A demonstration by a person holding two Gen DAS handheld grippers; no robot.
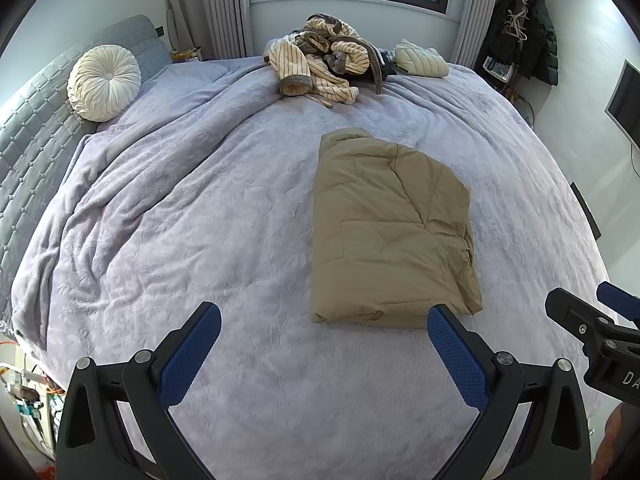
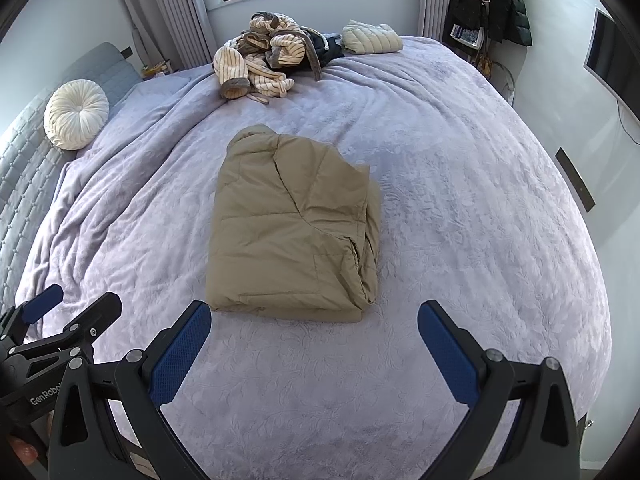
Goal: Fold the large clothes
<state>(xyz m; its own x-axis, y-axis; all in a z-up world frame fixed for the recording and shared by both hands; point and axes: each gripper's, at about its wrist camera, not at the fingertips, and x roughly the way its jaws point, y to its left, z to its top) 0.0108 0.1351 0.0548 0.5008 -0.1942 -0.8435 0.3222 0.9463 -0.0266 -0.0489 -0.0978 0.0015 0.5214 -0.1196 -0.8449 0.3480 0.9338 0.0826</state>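
A khaki padded jacket lies folded into a thick rectangle in the middle of the lilac bedspread. My left gripper hovers open just short of the jacket's near edge, holding nothing. Its right fingertip sits by the jacket's near right corner. My right gripper is also open and empty, close to the same near edge. Each gripper shows at the side of the other's view: the right gripper and the left gripper.
A crumpled striped robe and a folded pale quilted garment lie at the bed's far end under the window. A round white cushion leans on the grey headboard at left. Dark coats hang at right.
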